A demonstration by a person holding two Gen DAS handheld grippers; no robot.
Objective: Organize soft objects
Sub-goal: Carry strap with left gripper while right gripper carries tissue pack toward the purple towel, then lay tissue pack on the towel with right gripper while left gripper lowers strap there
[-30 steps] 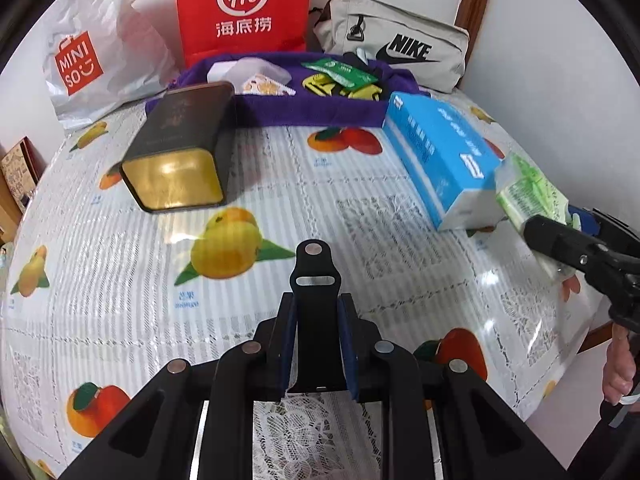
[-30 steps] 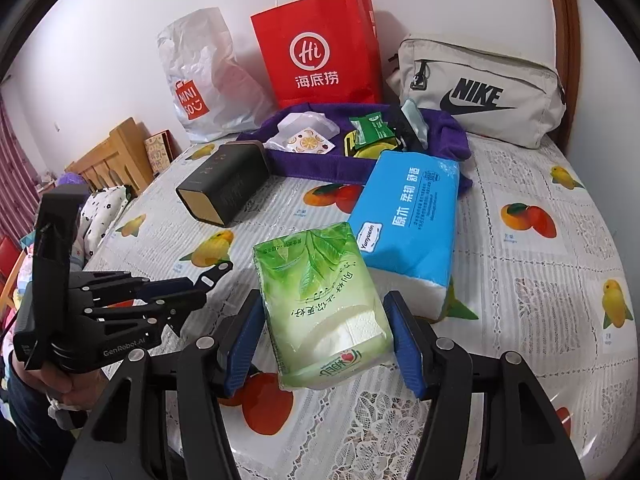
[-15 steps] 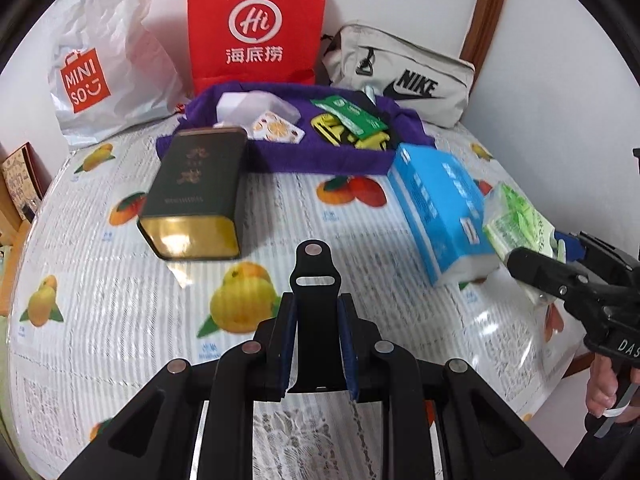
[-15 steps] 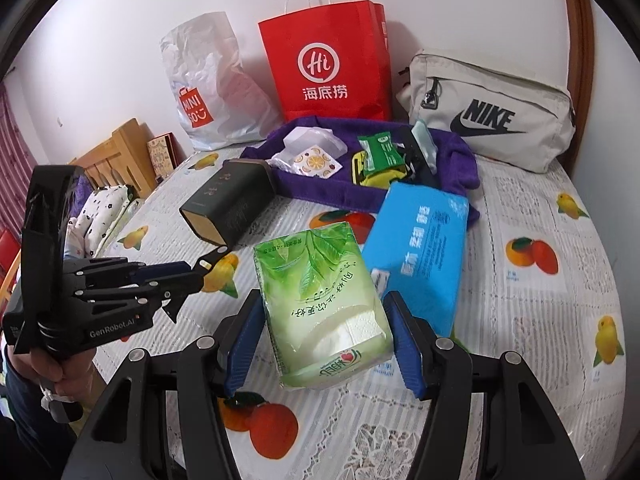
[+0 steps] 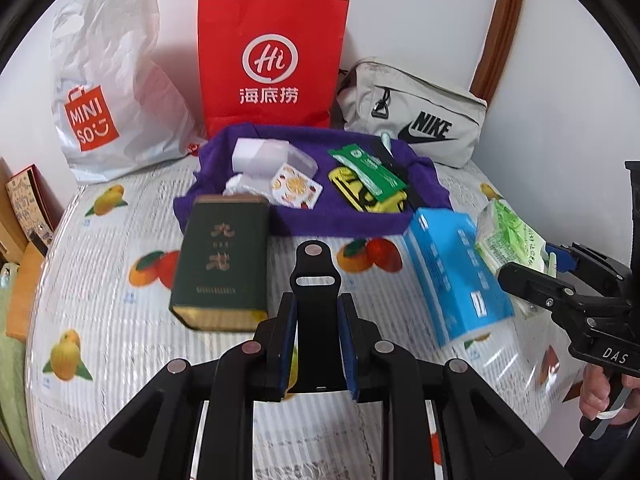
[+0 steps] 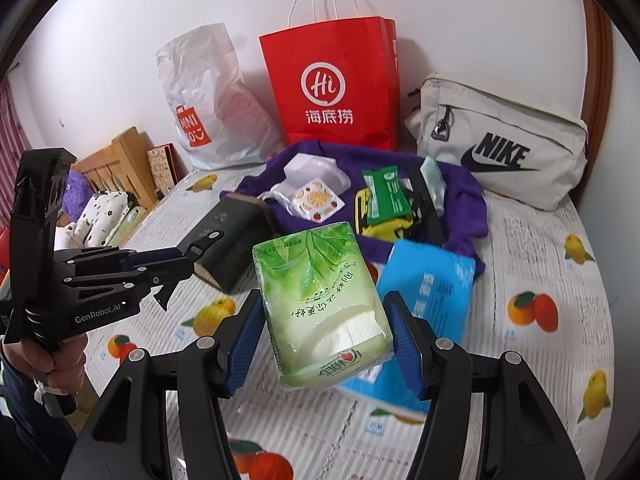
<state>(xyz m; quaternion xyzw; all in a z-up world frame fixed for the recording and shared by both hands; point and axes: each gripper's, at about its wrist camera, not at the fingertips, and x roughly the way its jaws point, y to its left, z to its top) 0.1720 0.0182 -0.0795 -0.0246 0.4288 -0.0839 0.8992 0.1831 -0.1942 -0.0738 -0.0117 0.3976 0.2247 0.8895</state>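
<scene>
Green plastic-wrapped tissue pack (image 6: 322, 306), printed with leaves and showing white paper through a clear window, sits clamped between the blue pads of the right claw (image 6: 324, 344), lifted above the table. Its long axis runs straight forward along the claw's fingers, toward the back of the table. The wrap looks soft and slightly dented where the pads press in.

Directly below and to the right of it lies a blue rectangular tissue pack (image 6: 430, 288) on the fruit-printed tablecloth (image 6: 540, 360). Farther ahead lies a purple cloth (image 6: 460, 188) spread under small packets. That cloth is probably the gathering spot, so the likely move is forward and slightly right.

The left claw (image 5: 316, 344) hangs off to the left, its pads narrow and closed on its own black centre tab, carrying nothing. A dark green tin box (image 5: 220, 268) lies just ahead of it. The right claw is nearer to the cloth.
</scene>
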